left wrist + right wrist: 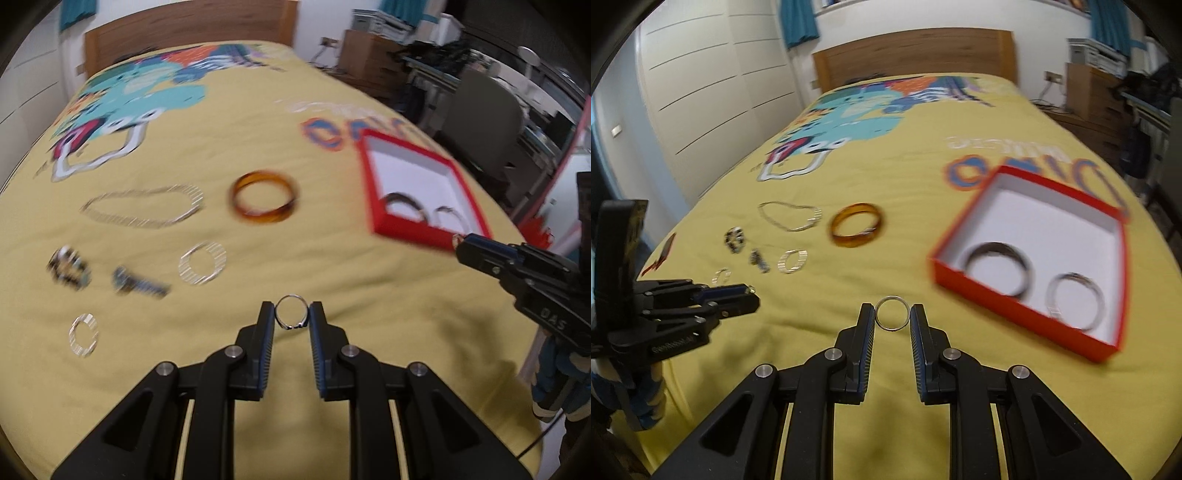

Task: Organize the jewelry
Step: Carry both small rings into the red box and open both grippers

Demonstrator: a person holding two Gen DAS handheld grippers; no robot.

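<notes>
My left gripper [291, 314] is shut on a small silver ring [291, 300] with a dark setting, held above the yellow bedspread. My right gripper [892, 314] is shut on a plain silver ring [892, 300]. A red box [1106, 347] with a white inside lies to the right and holds a dark bangle [1027, 266] and a silver bangle [1099, 295]. It also shows in the left wrist view [406, 230]. An amber bangle [264, 218], a silver chain [140, 219], silver hoops [201, 277] and small dark pieces [68, 271] lie on the bed.
The yellow printed bedspread [923, 155] fills both views, with a wooden headboard [912, 51] at the far end. White wardrobe doors [701, 92] stand on the left. A desk, chair and shelves [480, 99] stand past the bed's right edge.
</notes>
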